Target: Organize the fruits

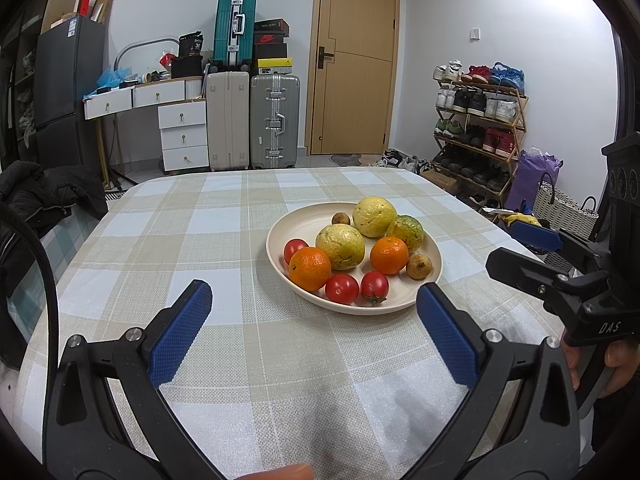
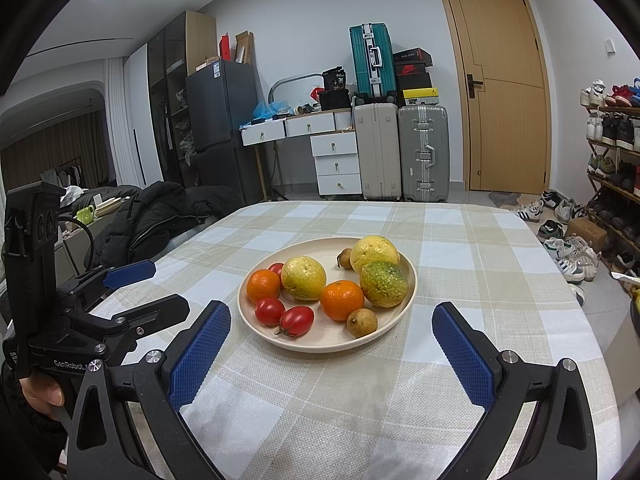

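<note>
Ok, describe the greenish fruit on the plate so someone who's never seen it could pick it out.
On the checked tablecloth sits a cream plate of fruit. Among its three big round fruits, it is the greenish fruit on the right, beside an orange. Its mottled green skin sets it apart; the other two are plain yellow.

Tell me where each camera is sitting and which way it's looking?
Left wrist view: rides the left gripper, low over the checked table, facing the fruit plate and door; the right gripper and its hand show at right.
Right wrist view: rides the right gripper, facing the plate from its right side; the left gripper and its hand show at left.
Shared: plate, table, suitcases, door.
</note>
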Demonstrator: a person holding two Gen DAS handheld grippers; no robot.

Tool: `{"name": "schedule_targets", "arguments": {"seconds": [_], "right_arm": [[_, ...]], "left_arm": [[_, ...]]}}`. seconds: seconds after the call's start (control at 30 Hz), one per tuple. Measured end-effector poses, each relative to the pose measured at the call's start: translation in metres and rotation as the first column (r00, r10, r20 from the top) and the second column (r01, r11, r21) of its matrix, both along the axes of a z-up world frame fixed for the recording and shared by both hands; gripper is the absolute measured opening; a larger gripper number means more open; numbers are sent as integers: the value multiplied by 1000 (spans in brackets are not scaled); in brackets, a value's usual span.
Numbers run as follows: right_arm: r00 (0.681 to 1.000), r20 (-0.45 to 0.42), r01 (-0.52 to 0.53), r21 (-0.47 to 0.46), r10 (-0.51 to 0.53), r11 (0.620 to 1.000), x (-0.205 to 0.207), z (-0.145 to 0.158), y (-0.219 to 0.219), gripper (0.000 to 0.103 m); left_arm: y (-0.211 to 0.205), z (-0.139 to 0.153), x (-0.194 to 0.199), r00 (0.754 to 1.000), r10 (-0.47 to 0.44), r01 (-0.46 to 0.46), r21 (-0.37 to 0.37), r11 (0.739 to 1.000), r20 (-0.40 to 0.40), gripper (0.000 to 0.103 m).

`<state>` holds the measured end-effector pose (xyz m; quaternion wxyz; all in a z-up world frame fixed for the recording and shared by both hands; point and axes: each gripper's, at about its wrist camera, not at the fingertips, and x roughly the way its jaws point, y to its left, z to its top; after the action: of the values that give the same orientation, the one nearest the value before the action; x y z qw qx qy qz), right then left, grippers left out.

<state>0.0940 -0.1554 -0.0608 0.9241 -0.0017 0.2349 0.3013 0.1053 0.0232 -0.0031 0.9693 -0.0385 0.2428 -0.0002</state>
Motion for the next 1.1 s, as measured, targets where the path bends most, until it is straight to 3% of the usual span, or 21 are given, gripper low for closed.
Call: {"name": "schedule_targets", "arguments": {"seconds": [1.1], "right_arm": [[1000,-1,-2,0,2,1000,-1,0,0,103]], "left_arm": [[0,-1,2,1000,-7,7,1,1000,6,102]]}}
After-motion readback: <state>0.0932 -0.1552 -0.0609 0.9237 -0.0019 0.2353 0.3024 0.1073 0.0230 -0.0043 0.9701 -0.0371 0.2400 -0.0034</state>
